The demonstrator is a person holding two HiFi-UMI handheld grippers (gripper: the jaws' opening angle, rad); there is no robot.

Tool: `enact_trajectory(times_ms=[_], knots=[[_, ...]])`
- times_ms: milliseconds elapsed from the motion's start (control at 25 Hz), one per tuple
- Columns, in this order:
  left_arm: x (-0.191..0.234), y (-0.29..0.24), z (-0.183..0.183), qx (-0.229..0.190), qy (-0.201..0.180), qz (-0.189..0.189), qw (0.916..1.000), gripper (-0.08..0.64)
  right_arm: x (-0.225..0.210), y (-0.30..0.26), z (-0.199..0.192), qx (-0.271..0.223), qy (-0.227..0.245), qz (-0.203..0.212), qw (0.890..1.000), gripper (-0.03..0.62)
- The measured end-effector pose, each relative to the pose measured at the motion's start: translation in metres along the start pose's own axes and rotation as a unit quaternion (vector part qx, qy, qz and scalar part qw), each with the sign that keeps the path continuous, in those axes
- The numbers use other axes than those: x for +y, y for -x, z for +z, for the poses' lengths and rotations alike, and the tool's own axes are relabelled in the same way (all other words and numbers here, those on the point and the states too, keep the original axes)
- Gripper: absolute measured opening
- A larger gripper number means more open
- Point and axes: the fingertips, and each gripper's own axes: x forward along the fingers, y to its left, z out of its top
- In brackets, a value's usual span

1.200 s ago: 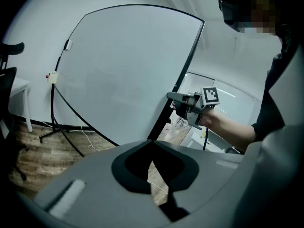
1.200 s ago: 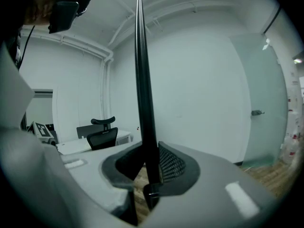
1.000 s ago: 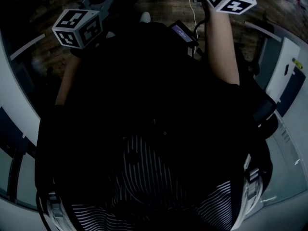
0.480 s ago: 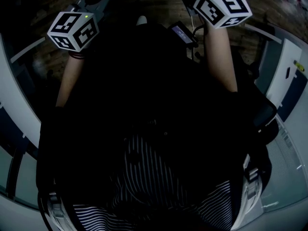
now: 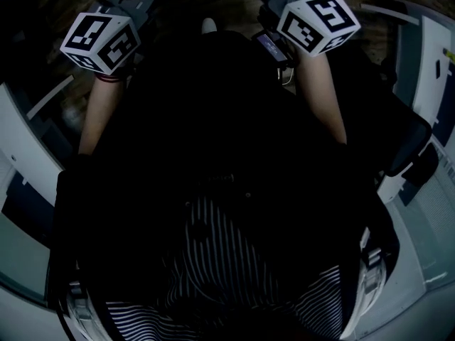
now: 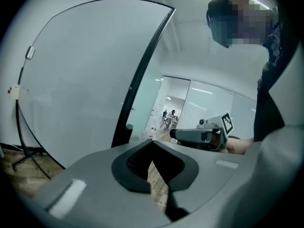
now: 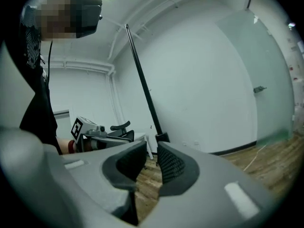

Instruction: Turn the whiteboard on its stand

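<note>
Left gripper view | left tongs [image 6: 152, 145] closed, right tongs [image 7: 152, 148] slightly parted, both empty | risk: ungripped large white black-framed whiteboard [image 6: 85, 80] may swing uncontrolled if pushed.

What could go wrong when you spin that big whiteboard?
The whiteboard isn't held: the right gripper is empty, its fingers just closed a little to a narrow gap, so the board's black edge may not fit. The board stands close to the person; swinging could bump them. A cable on the floor could catch feet.
</note>
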Motion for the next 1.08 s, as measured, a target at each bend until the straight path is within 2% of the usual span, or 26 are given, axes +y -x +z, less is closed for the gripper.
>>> enact_trajectory(times_ms=[80,120,240,360,480,560,640,720,840,1080], knots=[[-0.003,0.003,0.001,-0.008,0.008,-0.011,0.9999,0.002,0.012,0.005,-0.006,-0.011,-0.026,0.003,1.000,0.045],[-0.003,0.007,0.001,-0.010,0.010,-0.017,0.9998,0.002,0.017,0.007,-0.007,-0.019,-0.040,0.000,0.999,0.005],[-0.004,0.028,-0.004,-0.009,0.001,-0.037,0.9993,0.002,0.037,0.006,-0.014,-0.021,-0.055,-0.011,0.998,0.003],[0.002,0.057,-0.008,-0.013,0.005,-0.040,0.9991,0.002,0.068,0.003,-0.018,0.001,-0.021,-0.010,1.000,0.003],[0.009,0.090,-0.012,-0.001,0.005,-0.060,0.9982,0.002,0.091,0.005,-0.015,0.014,0.036,-0.036,0.999,0.003],[0.019,0.117,-0.018,0.004,0.002,-0.069,0.9976,0.002,0.105,0.003,-0.012,0.003,0.025,-0.046,0.999,0.002],[0.032,0.146,-0.018,-0.005,0.000,-0.054,0.9985,0.002,0.128,-0.002,-0.017,0.000,0.016,-0.046,0.999,0.002],[0.033,0.167,-0.014,-0.018,-0.006,-0.042,0.9989,0.002,0.152,-0.006,-0.030,0.014,0.027,-0.047,0.998,0.002],[0.011,0.172,-0.015,-0.018,-0.017,-0.061,0.9978,0.002,0.167,-0.003,-0.045,0.026,0.019,-0.051,0.998,0.002],[-0.045,0.165,-0.050,0.034,-0.027,-0.123,0.9915,0.002,0.186,0.027,-0.072,0.053,-0.007,-0.065,0.996,0.002]])
